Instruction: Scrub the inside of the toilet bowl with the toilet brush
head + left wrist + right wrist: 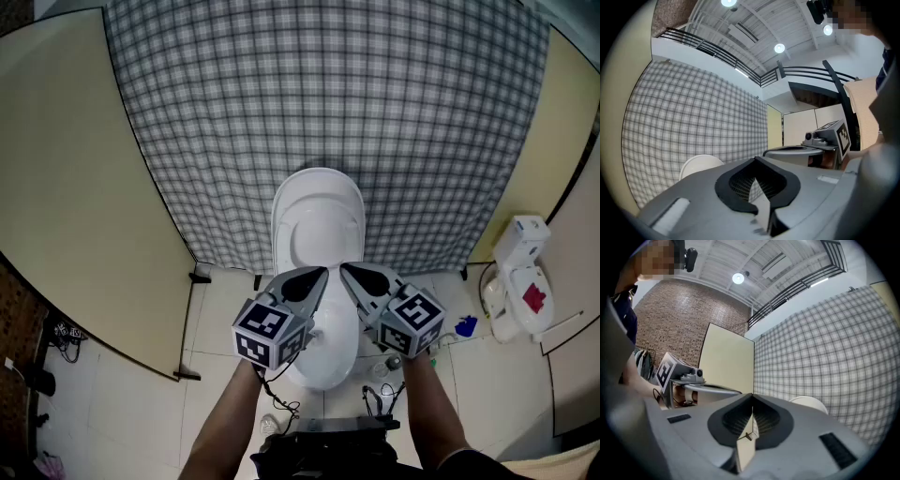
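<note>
your left gripper [314, 277] and right gripper [354, 275], both clenched empty, hang side by side, equally close, over the near end of the toilet [319, 217].

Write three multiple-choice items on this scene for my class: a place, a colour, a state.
1. The toilet stands: A on a table; B before the checked cloth; C inside a tub.
2. The toilet is: A white; B blue; C black.
3. The right gripper is: A wide open; B shut on a brush; C shut, empty.
Answers: B, the checked cloth hangs right behind it; A, its whole body shows white; C, its jaws meet with nothing between.
</note>
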`<state>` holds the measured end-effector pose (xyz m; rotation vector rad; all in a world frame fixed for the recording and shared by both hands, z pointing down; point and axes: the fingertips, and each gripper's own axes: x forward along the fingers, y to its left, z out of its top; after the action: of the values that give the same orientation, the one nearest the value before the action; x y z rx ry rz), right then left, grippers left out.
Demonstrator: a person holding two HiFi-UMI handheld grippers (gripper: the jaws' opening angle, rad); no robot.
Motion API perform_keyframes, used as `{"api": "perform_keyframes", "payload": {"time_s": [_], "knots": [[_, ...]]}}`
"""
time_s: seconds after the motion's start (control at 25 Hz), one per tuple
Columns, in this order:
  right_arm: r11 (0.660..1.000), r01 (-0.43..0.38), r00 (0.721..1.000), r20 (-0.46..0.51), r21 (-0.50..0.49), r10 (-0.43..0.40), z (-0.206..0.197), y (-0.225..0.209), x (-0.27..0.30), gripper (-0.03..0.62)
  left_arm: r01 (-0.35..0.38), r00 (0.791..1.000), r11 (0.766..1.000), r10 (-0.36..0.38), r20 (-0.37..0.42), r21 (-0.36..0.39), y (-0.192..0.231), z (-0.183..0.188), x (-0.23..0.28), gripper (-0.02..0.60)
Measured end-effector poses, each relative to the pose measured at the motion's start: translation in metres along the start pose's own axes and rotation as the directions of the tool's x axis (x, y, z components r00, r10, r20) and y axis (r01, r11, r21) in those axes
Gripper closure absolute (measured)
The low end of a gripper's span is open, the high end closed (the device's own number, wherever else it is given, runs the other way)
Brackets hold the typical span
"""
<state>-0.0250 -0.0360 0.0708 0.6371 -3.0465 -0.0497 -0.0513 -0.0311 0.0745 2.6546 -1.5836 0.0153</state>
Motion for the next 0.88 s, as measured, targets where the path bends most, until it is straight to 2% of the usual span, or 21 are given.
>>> {"api": "perform_keyframes", "payload": {"time_s": [0.36,0.64,0.88], "knots": [[0.999,0.007,0.999,-0.042,0.043,-0.006,-0.018,-0.003,0.004,0.594,-0.007,0.998,0.999,0.004,-0.062,-0.041,0.009,-0.025,0.003,0.574],[0.994,0.041,0.993,-0.118,0.099,-0.029,-0.061,-0.018,-0.003,0.594,0.007,0.990,0.996,-0.020,-0.138,-0.090,0.007,-0.069,0.015,0.573],[0.984,0.087,0.980,-0.193,0.156,-0.056,-0.109,-0.017,-0.025,0.594,0.037,0.974,0.987,-0.071,-0.217,-0.155,-0.013,-0.122,0.014,0.574]]}}
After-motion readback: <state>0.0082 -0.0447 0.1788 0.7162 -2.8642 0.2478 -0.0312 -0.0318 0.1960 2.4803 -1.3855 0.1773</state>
